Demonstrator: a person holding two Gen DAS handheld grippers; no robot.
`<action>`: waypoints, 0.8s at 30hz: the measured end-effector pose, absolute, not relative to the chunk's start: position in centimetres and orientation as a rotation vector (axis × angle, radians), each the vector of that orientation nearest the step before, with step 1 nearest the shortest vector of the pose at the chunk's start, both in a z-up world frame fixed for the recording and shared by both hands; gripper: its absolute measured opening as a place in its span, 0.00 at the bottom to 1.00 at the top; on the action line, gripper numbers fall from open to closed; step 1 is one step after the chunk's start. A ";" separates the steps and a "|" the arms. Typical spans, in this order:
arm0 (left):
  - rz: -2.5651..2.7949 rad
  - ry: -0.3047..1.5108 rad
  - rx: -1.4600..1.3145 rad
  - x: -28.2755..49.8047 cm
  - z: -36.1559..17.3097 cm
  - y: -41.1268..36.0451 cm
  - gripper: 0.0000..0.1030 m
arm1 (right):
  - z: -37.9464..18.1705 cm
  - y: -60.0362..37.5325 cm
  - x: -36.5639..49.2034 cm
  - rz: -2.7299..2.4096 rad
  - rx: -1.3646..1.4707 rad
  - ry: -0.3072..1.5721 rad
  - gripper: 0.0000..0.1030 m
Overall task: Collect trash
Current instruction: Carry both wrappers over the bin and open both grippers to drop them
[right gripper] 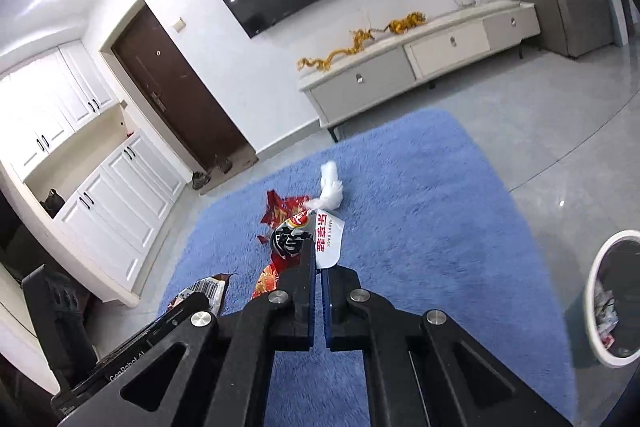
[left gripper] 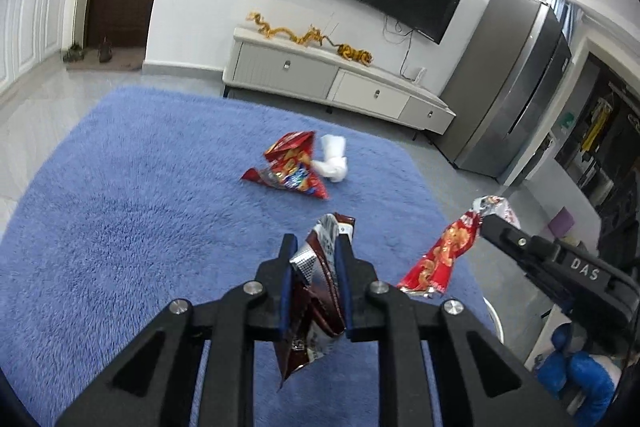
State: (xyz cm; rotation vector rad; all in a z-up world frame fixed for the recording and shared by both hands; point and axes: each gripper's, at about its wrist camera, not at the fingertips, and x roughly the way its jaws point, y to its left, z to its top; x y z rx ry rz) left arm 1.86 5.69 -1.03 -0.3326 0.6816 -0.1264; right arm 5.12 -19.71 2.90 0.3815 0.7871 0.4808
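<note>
Both claws carry trash above the blue rug (left gripper: pixel 120 187): left claw (left gripper: pixel 316 259) clamps a brown-silver wrapper (left gripper: pixel 320 291), right claw (right gripper: pixel 318 267) pinches a red-white packet (right gripper: pixel 324 235). Likely next: carry them to the bin (right gripper: pixel 592 291) off the rug's right edge; a red wrapper (left gripper: pixel 290 167) and white tissue (left gripper: pixel 334 159) remain mid-rug

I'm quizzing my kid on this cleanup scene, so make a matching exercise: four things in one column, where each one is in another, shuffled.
Things:
1. dark red and silver wrapper
2. red and gold wrapper
3. white tissue wad
4. white trash bin

Places:
A. on the floor beside the blue rug
B. in the left hand-held gripper
C. lying on the rug
D. in the right hand-held gripper

Pairs: 1-B, 2-D, 3-C, 4-A
</note>
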 end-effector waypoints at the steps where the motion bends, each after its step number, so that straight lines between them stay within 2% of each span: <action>1: -0.122 0.673 -0.320 1.5 -0.6 5.1 0.17 | 3.3 -20.2 4.7 0.474 0.378 0.776 0.03; 15: -0.173 0.583 -0.128 -1.4 3.2 -6.4 0.17 | 7.8 -29.3 -2.0 0.295 0.293 0.605 0.03; 24: -0.273 0.582 -0.025 -1.3 3.5 -14.1 0.17 | 6.9 -36.0 -3.7 0.155 0.336 0.558 0.03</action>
